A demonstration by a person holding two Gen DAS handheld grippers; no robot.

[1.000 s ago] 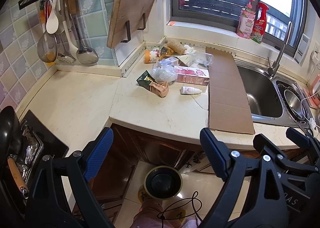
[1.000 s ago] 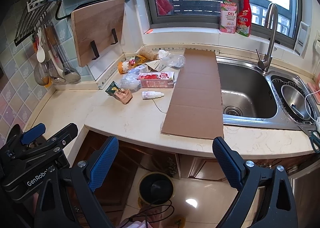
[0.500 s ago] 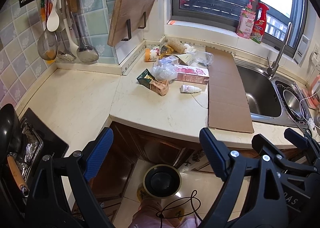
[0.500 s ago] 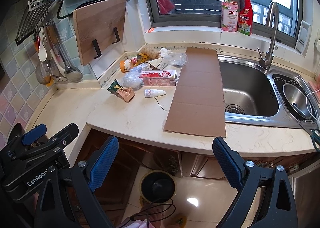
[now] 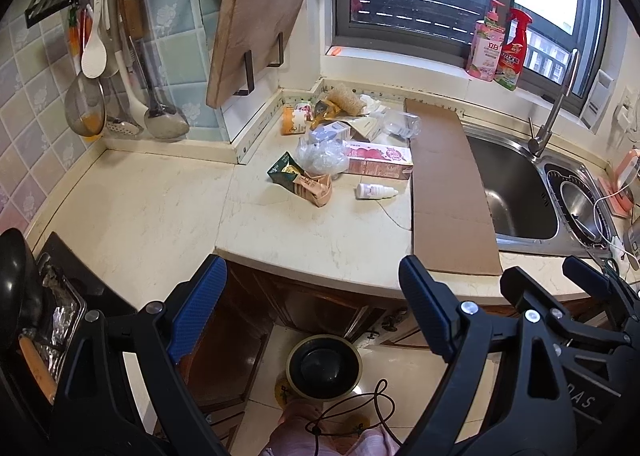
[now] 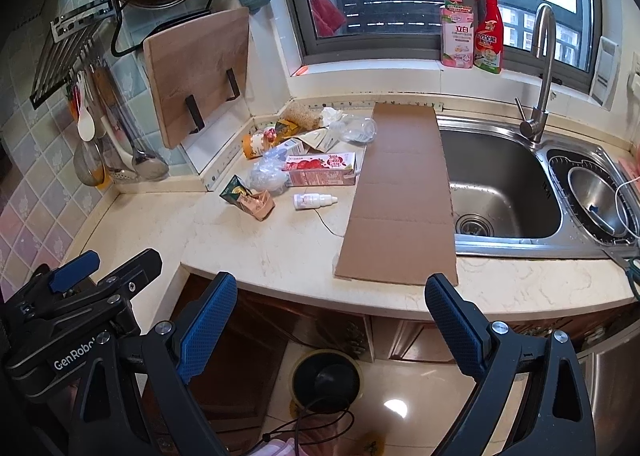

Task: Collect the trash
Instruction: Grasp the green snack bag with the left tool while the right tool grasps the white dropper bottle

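Trash pile [image 6: 296,163] sits well beyond both grippers, left gripper [image 5: 312,308] and right gripper [image 6: 332,324] wide and empty; "GenRobo" reads on the left one.

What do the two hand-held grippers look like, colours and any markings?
Both are black plastic frames with silver screws and blue textured finger pads. The left hand-held gripper shows pads clearly; its body carries white "GenRobo" lettering in the right view. The right hand-held gripper matches.
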